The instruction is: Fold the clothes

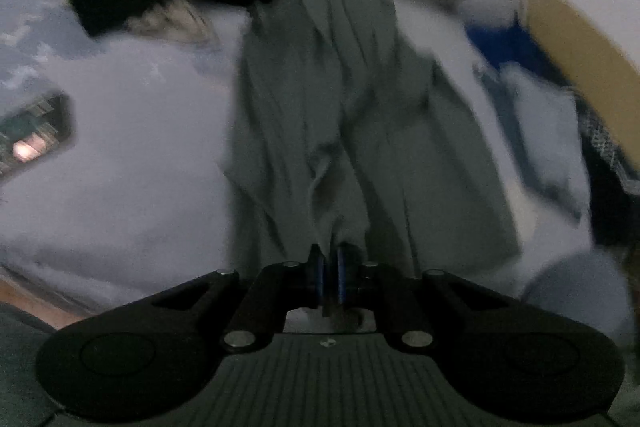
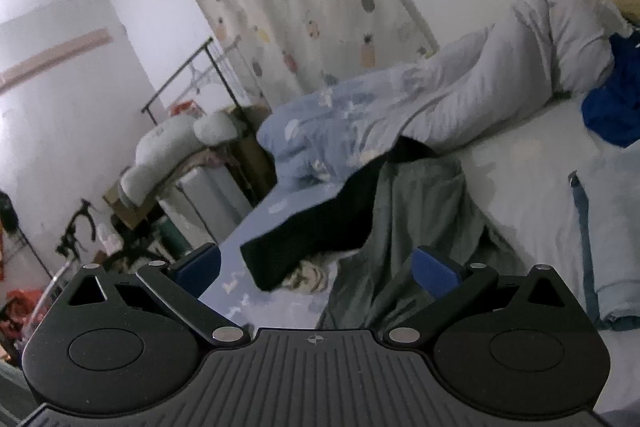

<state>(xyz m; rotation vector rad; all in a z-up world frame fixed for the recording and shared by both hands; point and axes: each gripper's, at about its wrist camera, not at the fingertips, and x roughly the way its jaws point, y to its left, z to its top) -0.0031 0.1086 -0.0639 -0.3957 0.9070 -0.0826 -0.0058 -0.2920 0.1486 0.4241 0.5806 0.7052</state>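
Observation:
A grey-green garment hangs in long folds down the middle of the left wrist view. My left gripper is shut on its near edge, and cloth shows between the blue pads. The same garment lies bunched on the white bed in the right wrist view, partly under a black cloth. My right gripper stands open above the bed, its blue fingers wide apart with nothing between them; the right finger is over the garment's edge.
A light blue patterned quilt and a grey duvet are heaped at the back of the bed. A blue garment and a pale blue folded piece lie at the right. A clothes rack and clutter stand at the left.

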